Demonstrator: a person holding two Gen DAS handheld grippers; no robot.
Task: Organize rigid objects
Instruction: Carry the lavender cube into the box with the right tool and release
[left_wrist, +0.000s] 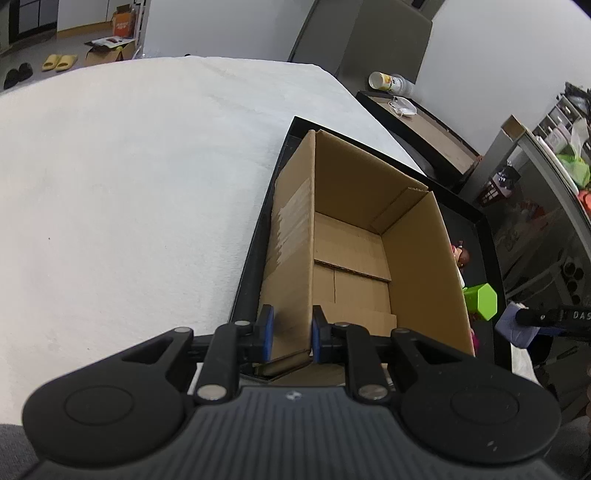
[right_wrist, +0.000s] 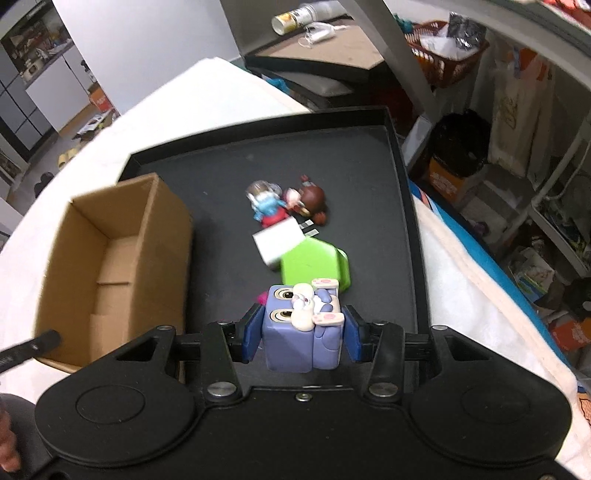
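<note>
An open, empty cardboard box (left_wrist: 354, 254) stands at the left of a black tray (right_wrist: 351, 155); the box also shows in the right wrist view (right_wrist: 110, 258). My left gripper (left_wrist: 291, 332) is shut on the box's near left wall. My right gripper (right_wrist: 301, 332) is shut on a purple block toy with a rabbit figure (right_wrist: 303, 325) and holds it above the tray. On the tray lie a green hexagonal block (right_wrist: 314, 264), a white block (right_wrist: 277, 240), a pink piece (right_wrist: 262, 296) and two small figurines (right_wrist: 288, 203). The green block (left_wrist: 484, 301) also shows in the left wrist view.
The tray sits on a white cloth-covered table (left_wrist: 129, 184). A dark side table (right_wrist: 325, 62) with a cup stands behind. Shelves with clutter (right_wrist: 535, 184) lie to the right. The right gripper's tip (left_wrist: 546, 317) shows at the left wrist view's right edge.
</note>
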